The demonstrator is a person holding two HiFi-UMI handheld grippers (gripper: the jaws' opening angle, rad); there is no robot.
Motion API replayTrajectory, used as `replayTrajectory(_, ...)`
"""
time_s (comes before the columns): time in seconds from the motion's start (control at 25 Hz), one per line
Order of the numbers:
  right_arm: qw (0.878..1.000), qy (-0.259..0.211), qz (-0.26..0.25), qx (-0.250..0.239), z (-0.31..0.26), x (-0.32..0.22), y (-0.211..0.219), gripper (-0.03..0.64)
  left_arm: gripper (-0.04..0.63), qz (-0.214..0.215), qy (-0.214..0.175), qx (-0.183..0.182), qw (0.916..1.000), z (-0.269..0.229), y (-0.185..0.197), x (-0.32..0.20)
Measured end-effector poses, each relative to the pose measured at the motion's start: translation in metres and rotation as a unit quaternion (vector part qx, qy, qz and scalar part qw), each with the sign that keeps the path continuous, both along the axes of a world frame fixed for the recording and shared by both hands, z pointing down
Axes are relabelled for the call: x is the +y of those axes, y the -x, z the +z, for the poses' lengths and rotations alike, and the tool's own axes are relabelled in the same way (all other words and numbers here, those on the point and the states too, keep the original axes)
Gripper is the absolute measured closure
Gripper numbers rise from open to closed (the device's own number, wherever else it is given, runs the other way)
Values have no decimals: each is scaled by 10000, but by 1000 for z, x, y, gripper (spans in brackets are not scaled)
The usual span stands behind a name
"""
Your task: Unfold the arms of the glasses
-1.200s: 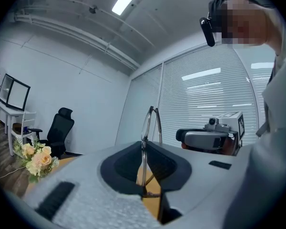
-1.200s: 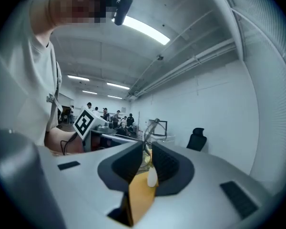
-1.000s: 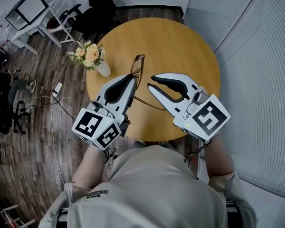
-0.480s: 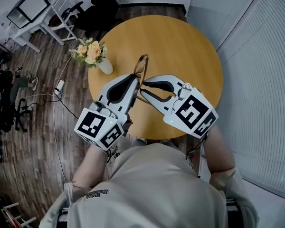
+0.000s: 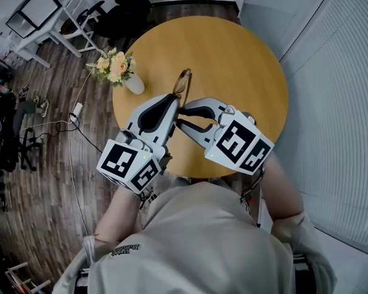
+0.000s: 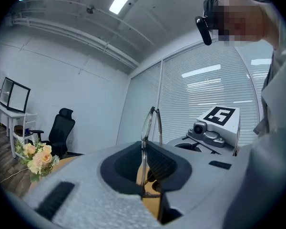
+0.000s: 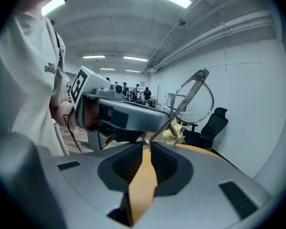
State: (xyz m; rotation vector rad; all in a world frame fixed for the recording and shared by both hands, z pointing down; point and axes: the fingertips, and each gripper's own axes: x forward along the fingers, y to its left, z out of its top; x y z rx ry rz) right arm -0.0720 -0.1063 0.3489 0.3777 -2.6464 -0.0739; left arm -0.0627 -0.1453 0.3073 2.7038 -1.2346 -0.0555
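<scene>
Overhead, the glasses point(image 5: 183, 83) are half hidden where the left gripper point(image 5: 175, 100) and right gripper point(image 5: 180, 117) meet above the round worktop point(image 5: 233, 54), their thin arms hard to trace. Flowers point(image 5: 113, 67) in a vase point(image 5: 135, 87) stand at the worktop's left edge, well apart from both. Only the gripper views show the left jaws clamped on the frame, lenses upright above them, and the right jaws narrowly apart with one arm reaching their tips, contact unclear.
</scene>
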Motion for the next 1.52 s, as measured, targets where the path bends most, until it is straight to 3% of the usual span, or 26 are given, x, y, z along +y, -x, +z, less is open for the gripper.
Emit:
replayTrajectory(0.64,9990,58,357,277,25,-20,-5,577,551,-182,109,-189,9996,23,16,-17)
replayTrajectory(1.12,9967,-67,766,254,16,-33,-38,577,551,-405,-18,-582,9975,29,38,-34)
replayTrajectory(1.52,9926,-293,1150,247,-5,-49,-71,577,551,-465,116,-838,9953,41,52,-38)
